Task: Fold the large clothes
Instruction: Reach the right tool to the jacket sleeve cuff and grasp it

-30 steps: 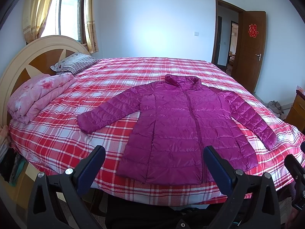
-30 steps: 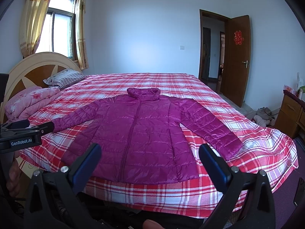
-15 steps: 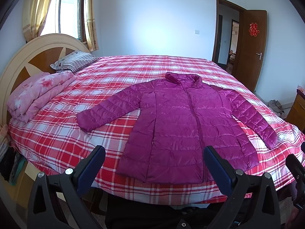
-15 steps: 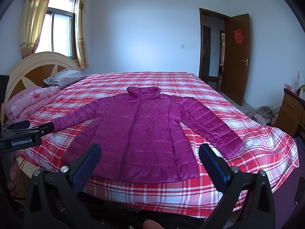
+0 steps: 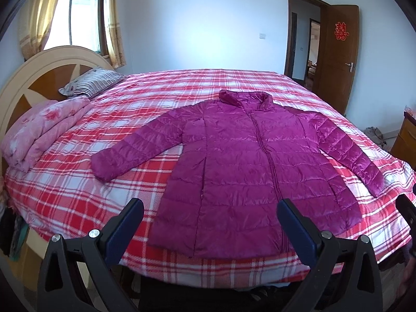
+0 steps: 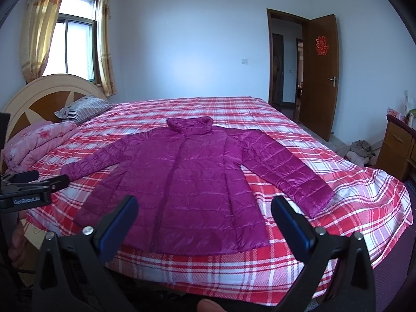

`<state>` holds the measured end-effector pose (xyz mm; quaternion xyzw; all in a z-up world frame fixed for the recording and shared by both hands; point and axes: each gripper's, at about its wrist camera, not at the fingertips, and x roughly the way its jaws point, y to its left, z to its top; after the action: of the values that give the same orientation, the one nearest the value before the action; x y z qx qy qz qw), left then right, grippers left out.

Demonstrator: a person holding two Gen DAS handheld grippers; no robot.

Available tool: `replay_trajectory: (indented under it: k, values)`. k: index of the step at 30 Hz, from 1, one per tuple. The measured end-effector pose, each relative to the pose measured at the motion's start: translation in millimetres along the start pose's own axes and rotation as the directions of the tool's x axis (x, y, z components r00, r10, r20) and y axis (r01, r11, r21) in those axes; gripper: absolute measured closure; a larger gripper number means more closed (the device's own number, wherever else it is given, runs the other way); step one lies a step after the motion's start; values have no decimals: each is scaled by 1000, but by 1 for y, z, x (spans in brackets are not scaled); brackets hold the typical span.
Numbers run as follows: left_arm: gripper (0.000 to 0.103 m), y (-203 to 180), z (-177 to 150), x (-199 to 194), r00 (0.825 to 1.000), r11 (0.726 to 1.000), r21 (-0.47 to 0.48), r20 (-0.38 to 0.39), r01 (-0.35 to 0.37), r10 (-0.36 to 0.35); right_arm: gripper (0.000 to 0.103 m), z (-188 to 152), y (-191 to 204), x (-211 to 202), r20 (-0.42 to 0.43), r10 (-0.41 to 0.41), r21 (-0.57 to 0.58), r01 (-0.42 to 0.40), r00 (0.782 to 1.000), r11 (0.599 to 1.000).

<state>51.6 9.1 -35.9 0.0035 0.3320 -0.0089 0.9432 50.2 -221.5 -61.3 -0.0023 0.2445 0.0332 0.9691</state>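
Nearest the camera, the left gripper [image 5: 210,223] and the right gripper [image 6: 204,219] hover short of the bed's near edge, each with its black jaws spread wide and holding nothing. Beyond them a glossy magenta quilted puffer jacket [image 5: 249,171] lies flat and zipped on the red and white plaid bedspread [image 5: 78,189], hem toward the grippers, collar away, both sleeves angled outward. Folding looks not yet begun; this seems to be the approach. The next move probably calls for closing on a sleeve cuff or hem corner and carrying it across the jacket's body. Left of the jacket sits a folded pink floral quilt [image 5: 39,132], and past that a striped pillow [image 5: 91,85]. The jacket's underside is hidden, and the floor below the bed is too dark to read
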Motion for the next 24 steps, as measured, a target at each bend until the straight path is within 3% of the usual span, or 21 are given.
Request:
replay_trajectory:
  k: [4,9,13,16,19,24]
  values:
    - [1,-7,8,39,1000,1000,19,-9,11,-11,0,-8,-36,37,-48,-72,24,73,996,997]
    - [1,-19,22,88,1000,999,52,-15,2,-1,0,-19,-108,89,-174,-123,153,150,977,977]
    - [1,-18,31,125,998,996,64,13,-60,59,0,-23,-165,115,-232,-179,244,235,956,941]
    - [1,-10,35,154,993,991,52,15,-121,121,7,-24,-205,135,-284,-210,309,297,935,904]
    - [1,4,36,182,988,989,12,-38,-146,147,9,-21,-234,157,-333,-269,314,376,904,872]
    - [1,23,29,214,978,984,-31,-114,-178,173,27,-23,-249,187,-401,-290,273,415,869,868]
